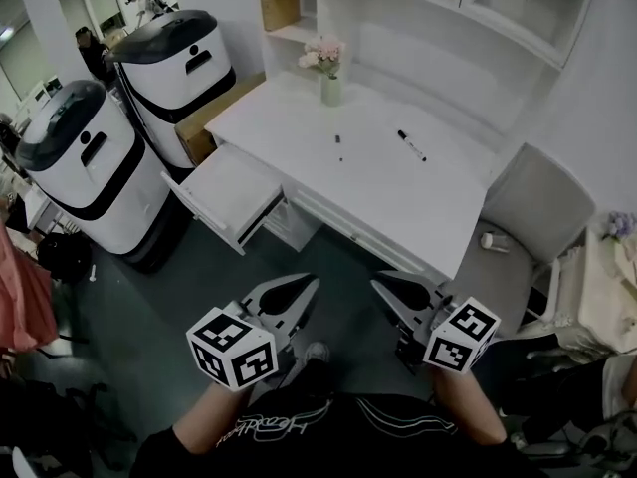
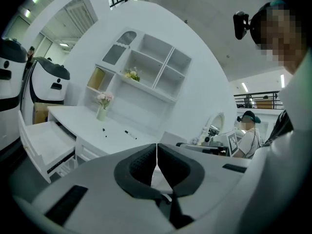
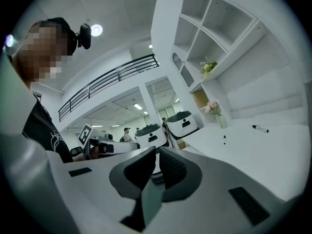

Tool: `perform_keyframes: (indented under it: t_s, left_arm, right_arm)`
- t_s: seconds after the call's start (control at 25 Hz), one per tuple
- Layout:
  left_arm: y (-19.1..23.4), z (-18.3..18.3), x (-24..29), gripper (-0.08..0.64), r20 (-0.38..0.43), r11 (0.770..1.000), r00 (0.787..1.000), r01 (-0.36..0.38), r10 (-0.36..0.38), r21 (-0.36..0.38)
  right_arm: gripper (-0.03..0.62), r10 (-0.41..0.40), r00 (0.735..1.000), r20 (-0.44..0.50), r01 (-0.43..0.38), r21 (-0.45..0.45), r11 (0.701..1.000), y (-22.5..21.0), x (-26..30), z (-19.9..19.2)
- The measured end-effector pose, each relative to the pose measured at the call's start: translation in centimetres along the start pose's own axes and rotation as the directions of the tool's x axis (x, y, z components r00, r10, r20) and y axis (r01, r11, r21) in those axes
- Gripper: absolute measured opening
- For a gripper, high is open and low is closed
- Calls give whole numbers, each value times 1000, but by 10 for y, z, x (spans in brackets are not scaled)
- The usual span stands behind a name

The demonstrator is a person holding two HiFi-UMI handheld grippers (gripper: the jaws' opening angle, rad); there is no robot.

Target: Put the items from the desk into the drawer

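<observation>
A black marker [image 1: 411, 145] and a small dark item [image 1: 338, 139] lie apart on the white desk [image 1: 398, 202]. A drawer [image 1: 229, 192] stands pulled open at the desk's left end, and I see nothing in it. Both grippers hang over the floor, short of the desk's front edge. My left gripper [image 1: 307, 289] is shut and empty, and so is my right gripper [image 1: 385, 285]. In the left gripper view the marker [image 2: 130, 134], the small item [image 2: 104, 129] and the drawer [image 2: 46, 140] lie ahead of the left gripper [image 2: 156, 147]. The right gripper view shows the marker [image 3: 260, 128] far right of the right gripper [image 3: 157, 152].
A vase of pink flowers [image 1: 331, 86] stands at the desk's back, under a white shelf unit [image 1: 418, 8]. Two white-and-black machines [image 1: 75, 162] [image 1: 179, 63] stand left of the drawer, beside a cardboard box [image 1: 214, 116]. A grey chair [image 1: 532, 207] stands at the desk's right end.
</observation>
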State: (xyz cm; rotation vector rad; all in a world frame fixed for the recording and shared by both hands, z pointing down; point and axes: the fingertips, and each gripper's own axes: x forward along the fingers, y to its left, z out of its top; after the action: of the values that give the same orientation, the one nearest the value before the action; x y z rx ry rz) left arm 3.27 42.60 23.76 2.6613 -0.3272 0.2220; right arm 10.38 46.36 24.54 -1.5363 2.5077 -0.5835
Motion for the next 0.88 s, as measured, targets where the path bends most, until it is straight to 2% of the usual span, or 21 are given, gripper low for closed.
perform_keyframes:
  t_s: [0.08, 0.28, 0.48, 0.64, 0.88]
  left_arm:
    - [35, 14, 17, 25, -11, 1000, 1000, 6, -6, 4]
    - [105, 46, 59, 25, -28, 1000, 999, 25, -25, 9]
    - [133, 64, 117, 25, -59, 997, 996, 72, -72, -6]
    - [156, 77, 169, 25, -99, 996, 991, 85, -85, -7]
    - [197, 102, 264, 25, -143, 995, 985, 97, -100, -28]
  right_arm:
    - [52, -29, 1000, -3, 29, 23, 999, -28, 28, 9]
    - [54, -87, 996, -16, 87, -10, 996, -83, 82, 35]
    - [54, -135, 991, -3, 135, 27, 990, -144, 96, 56]
    - [54, -174, 985, 12, 173, 68, 983, -209, 102, 73]
    - [55, -230, 972, -46, 231, 32, 972, -322, 120, 100]
